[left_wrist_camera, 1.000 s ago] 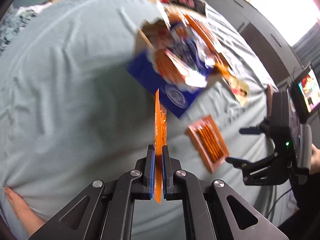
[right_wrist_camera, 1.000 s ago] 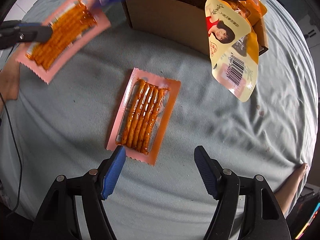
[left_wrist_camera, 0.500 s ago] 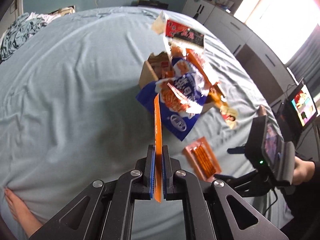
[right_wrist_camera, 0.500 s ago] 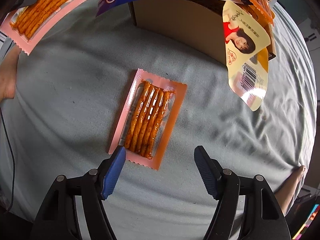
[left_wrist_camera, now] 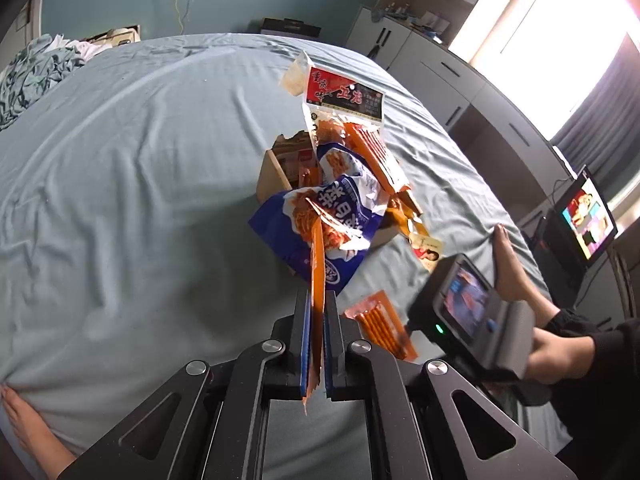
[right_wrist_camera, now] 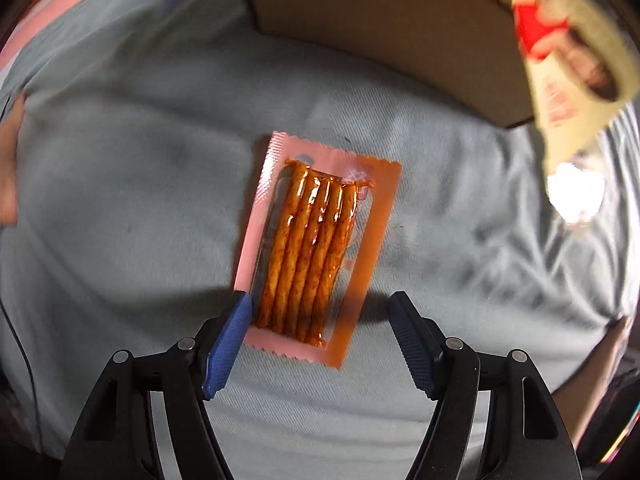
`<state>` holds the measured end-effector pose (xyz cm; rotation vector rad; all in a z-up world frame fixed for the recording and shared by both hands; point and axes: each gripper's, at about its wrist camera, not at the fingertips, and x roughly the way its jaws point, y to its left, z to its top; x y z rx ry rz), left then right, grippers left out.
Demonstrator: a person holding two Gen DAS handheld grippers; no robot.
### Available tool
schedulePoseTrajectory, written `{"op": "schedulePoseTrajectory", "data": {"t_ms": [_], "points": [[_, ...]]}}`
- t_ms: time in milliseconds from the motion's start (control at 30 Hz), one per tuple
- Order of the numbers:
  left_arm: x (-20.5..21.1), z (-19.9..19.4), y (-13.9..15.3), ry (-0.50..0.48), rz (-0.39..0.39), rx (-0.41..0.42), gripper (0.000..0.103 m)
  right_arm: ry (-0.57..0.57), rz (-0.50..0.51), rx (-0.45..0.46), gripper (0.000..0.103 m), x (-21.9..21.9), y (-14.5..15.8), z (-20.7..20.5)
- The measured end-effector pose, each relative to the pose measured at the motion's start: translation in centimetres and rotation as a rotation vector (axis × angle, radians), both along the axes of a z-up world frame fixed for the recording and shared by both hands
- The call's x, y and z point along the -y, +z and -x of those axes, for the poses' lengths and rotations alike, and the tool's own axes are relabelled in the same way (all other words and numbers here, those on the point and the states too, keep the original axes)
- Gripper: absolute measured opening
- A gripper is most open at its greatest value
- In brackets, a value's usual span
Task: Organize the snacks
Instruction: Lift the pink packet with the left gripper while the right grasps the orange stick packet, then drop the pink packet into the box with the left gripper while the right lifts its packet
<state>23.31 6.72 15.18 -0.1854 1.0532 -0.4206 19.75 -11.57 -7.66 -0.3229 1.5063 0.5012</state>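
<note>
A wrinkled pale blue bed sheet (left_wrist_camera: 132, 184) covers the bed. Nearest, the left tool (left_wrist_camera: 316, 344) is clamped on an orange snack packet (left_wrist_camera: 317, 280), held edge-on above the sheet. The right tool (right_wrist_camera: 320, 320), its jaws just widened, hangs over a second pink-orange packet (right_wrist_camera: 316, 248) of glossy sticks lying flat on the sheet, its near end between the pads, unpinched. Beyond that packet stands a cardboard box (left_wrist_camera: 272, 178) overflowing with snack bags. Past the box, white cabinets (left_wrist_camera: 432, 60) line the wall under a bright window (left_wrist_camera: 560, 20).
</note>
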Motion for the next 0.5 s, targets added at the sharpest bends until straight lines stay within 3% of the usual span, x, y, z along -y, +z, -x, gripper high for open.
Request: {"op": "schedulePoseTrajectory", "data": {"t_ms": [133, 233, 267, 400, 500], "points": [[-0.7, 0.1, 0.2, 0.022, 0.005, 0.006, 0.004, -0.111, -0.023, -0.058, 0.086, -0.1, -0.7, -1.7], [-1.7, 0.0, 0.6, 0.065, 0.016, 0.024, 0.004, -0.102, -0.021, -0.035, 0.086, -0.7, -0.8, -1.6], [-2.0, 0.0, 0.8, 0.08, 0.018, 0.032, 0.004, -0.077, -0.029, -0.016, 0.081, -1.0, -0.6, -1.2], [-2.9, -0.1, 1.7, 0.145, 0.031, 0.082, 0.004, -0.008, -0.062, -0.02, 0.04, -1.5, 0.5, -0.6], [-2.9, -0.3, 2.2, 0.167, 0.042, 0.111, 0.004, 0.0, -0.08, -0.054, 0.034, -0.7, 0.6, -0.3]]}}
